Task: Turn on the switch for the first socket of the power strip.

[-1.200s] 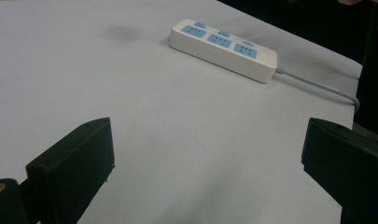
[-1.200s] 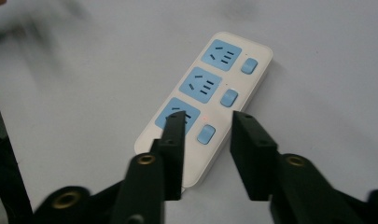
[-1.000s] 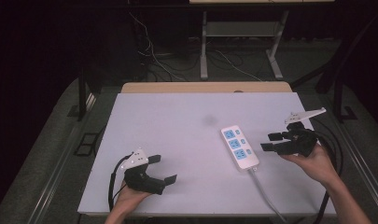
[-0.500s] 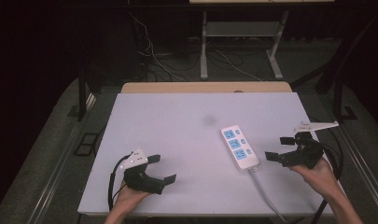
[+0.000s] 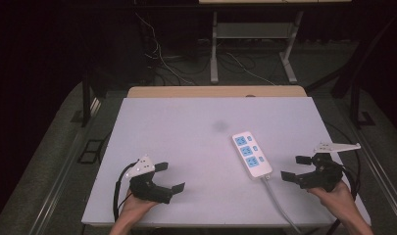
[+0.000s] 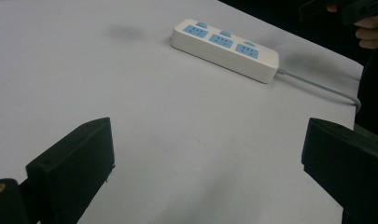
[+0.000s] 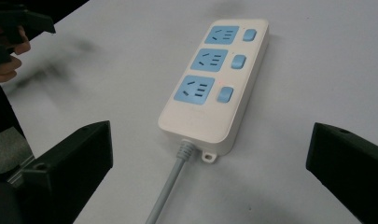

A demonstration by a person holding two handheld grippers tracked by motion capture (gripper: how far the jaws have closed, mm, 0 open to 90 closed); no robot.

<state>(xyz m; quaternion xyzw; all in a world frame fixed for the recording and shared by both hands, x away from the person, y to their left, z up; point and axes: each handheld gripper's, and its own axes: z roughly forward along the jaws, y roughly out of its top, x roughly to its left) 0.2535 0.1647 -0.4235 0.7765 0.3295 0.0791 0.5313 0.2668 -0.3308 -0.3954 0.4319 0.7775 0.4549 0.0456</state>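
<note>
a white power strip (image 5: 252, 154) with three blue sockets lies flat on the right half of the white counter (image 5: 186, 147), its grey cord (image 5: 279, 205) running toward the near edge. the right gripper (image 5: 298, 168) sits just beside the strip's cord end, jaws spread wide, grasping nothing. the left gripper (image 5: 169, 177) rests well apart at the near left, jaws likewise wide apart and empty.

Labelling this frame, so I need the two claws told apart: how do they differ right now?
The left claw sits near the table's front-left, far from the power strip. The right claw sits front-right, beside the strip's cable end. The right one's grey plate juts farther outward. Both are open and empty.
</note>
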